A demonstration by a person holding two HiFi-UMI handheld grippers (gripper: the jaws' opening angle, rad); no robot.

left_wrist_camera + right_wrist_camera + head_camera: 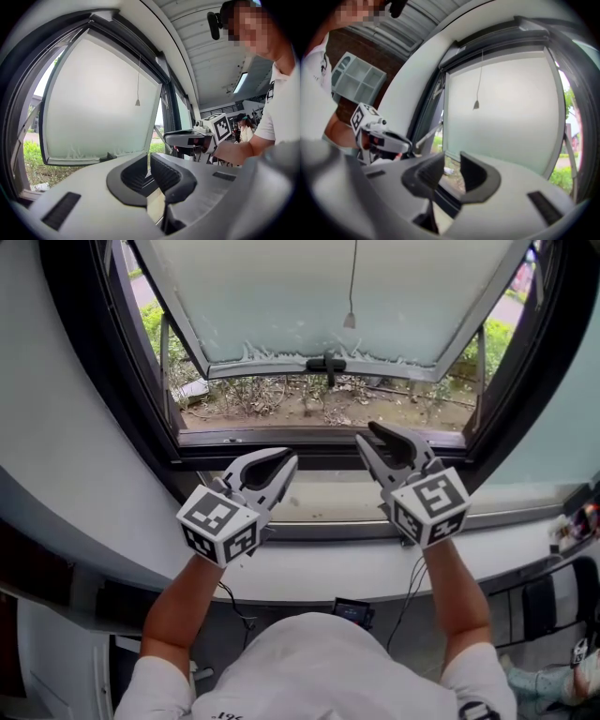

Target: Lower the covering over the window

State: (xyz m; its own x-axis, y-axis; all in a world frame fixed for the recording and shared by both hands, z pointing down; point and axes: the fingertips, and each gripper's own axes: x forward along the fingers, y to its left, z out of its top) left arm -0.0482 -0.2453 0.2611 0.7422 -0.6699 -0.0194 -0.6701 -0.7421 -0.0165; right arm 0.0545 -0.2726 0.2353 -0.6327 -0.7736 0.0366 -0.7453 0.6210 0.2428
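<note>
**Cord pull high above both sets of fingers, right hand nearer**

Found both grippers low and on the near side of the cord pull [349,321], side by side. Read the left gripper [284,461] as slightly parted, with a narrow gap between its fingers and nothing in it. Read the right gripper [367,434] the same way: a slit of daylight, no hold on anything. Placed the right one almost straight below the cord pull and the left one below it and off to the left, so judged the right hand the shorter reach, up and forward.

Saw the window sill [319,507] just beyond the fingertips, well under the cord pull. Traced the cord [353,277] running plumb, long axis upright, down the middle of the opening.

Behind the cord pull, noted the frosted sash [281,296] swung outward, its handle [325,363] lower than the pull, then shrubs [494,334] farther out.

Saw no covering across the opening. Above the cord pull, in the right gripper view, made out only a dark top bar [501,40]; could not tell it for the covering's housing. Spotted nothing standing between fingers and pull.
</note>
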